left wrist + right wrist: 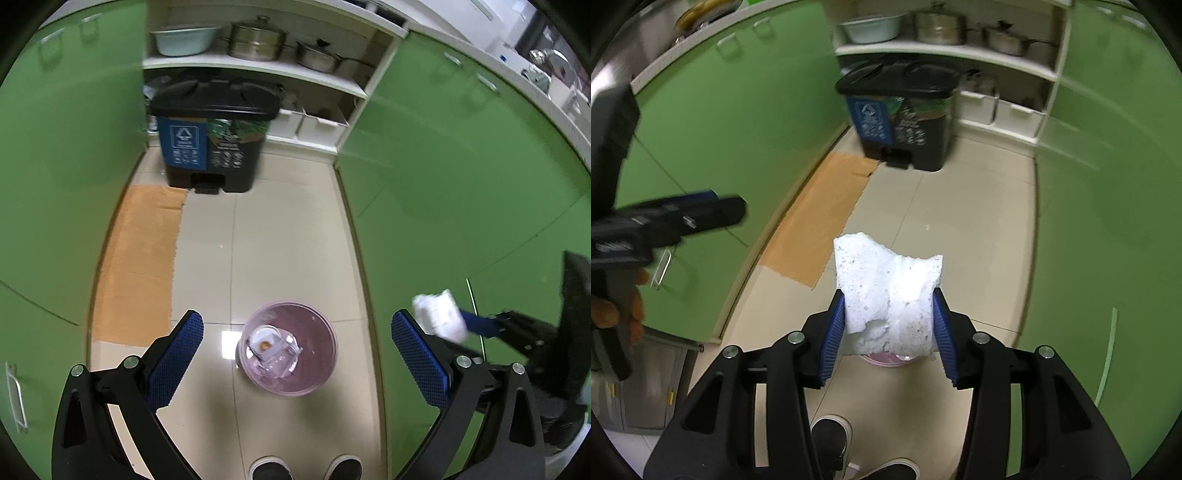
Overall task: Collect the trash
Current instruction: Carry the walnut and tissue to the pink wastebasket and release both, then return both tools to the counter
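above a tiled kitchen floor (295, 236) between green cabinets (70, 155): left gripper (295, 354) spread wide and empty over a small pink waste bin (325, 373) holding clear plastic packaging (280, 360) and what looks like a brown scrap. right gripper (888, 325) clamped narrow on a crumpled white foam piece (886, 291), directly over the same bin. black pedal bin (214, 144) closed by the shelves, pots (258, 40) and a basin (183, 38) above.

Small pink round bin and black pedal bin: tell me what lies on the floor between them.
Nothing: in the left wrist view only bare glossy beige tile runs from the small pink round bin to the black pedal bin.
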